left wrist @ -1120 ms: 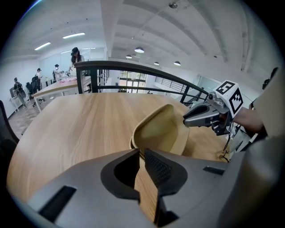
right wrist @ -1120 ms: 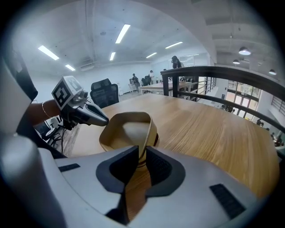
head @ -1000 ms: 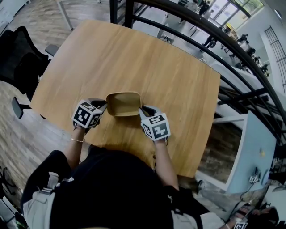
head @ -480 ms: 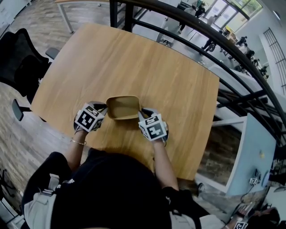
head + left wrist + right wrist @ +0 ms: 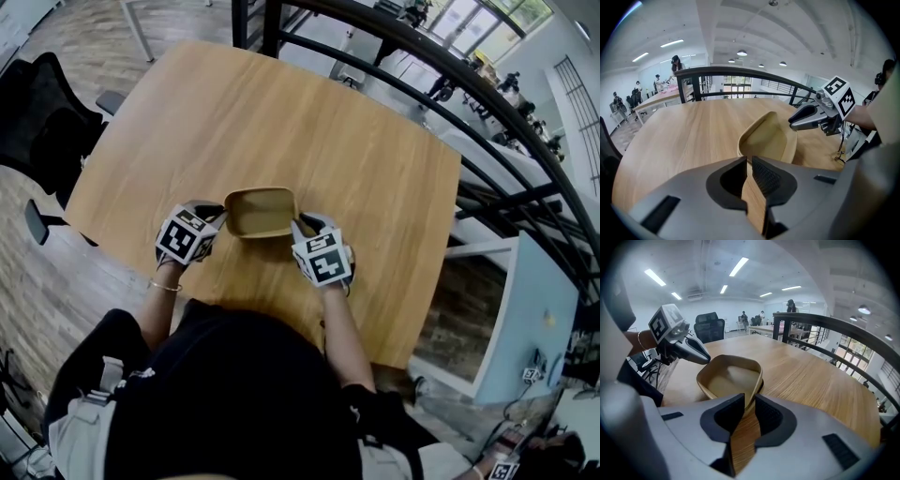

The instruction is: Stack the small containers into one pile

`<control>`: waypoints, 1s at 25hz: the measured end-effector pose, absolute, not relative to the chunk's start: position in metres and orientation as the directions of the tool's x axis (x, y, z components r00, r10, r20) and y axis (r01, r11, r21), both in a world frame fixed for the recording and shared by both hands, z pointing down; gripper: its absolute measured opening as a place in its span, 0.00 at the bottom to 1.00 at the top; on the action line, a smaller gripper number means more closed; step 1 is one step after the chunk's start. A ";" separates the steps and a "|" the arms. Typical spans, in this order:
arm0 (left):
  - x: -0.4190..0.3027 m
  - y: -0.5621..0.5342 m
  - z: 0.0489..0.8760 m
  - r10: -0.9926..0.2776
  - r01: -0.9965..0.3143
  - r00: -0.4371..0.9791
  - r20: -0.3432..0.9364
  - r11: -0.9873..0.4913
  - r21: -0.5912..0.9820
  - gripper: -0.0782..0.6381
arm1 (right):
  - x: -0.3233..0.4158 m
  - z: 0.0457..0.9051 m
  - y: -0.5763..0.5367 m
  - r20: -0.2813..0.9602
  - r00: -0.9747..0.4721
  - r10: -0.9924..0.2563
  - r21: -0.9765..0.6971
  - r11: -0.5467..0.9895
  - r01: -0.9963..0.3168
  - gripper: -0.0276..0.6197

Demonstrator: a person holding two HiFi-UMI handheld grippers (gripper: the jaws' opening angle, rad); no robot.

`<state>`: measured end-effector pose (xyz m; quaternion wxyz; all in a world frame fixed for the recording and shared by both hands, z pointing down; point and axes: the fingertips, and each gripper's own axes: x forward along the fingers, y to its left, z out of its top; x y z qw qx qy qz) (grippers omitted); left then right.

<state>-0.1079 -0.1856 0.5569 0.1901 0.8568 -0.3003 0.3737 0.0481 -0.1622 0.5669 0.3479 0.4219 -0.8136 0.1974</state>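
Note:
Tan nested containers (image 5: pixel 260 212) sit as one pile on the wooden table (image 5: pixel 281 112), near its front edge. My left gripper (image 5: pixel 219 218) is at the pile's left side, shut, with its tips pinching the near rim corner (image 5: pixel 742 151). My right gripper (image 5: pixel 298 226) is at the pile's right side. Its jaws are opening, and the pile's rim (image 5: pixel 752 383) stands between the pads with a gap showing beside it. Two stacked rims show in the right gripper view. The opposite gripper shows in each gripper view, the right gripper (image 5: pixel 806 117) and the left gripper (image 5: pixel 696 352).
A black office chair (image 5: pixel 42 122) stands off the table's left edge. A dark curved railing (image 5: pixel 450 103) runs past the far right side. The person's body is close against the table's near edge.
Both grippers stay at the pile's two sides. The pile and the grippers have shifted only slightly on the table.

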 end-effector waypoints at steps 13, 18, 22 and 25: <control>-0.113 -0.193 0.541 -0.417 -0.677 0.572 0.707 -0.726 0.119 0.17 | 0.058 0.537 -0.189 0.675 -0.391 -0.625 0.025 0.550 -0.835 0.22; -0.110 -0.195 0.547 -0.415 -0.676 0.571 0.708 -0.727 0.119 0.17 | 0.049 0.548 -0.191 0.692 -0.407 -0.596 0.009 0.571 -0.821 0.22; -0.110 -0.189 0.558 -0.388 -0.673 0.559 0.733 -0.729 0.127 0.17 | 0.047 0.562 -0.184 0.715 -0.407 -0.568 -0.011 0.573 -0.820 0.22; -0.110 -0.186 0.566 -0.378 -0.672 0.550 0.745 -0.730 0.126 0.17 | 0.048 0.571 -0.180 0.729 -0.406 -0.551 -0.024 0.573 -0.819 0.22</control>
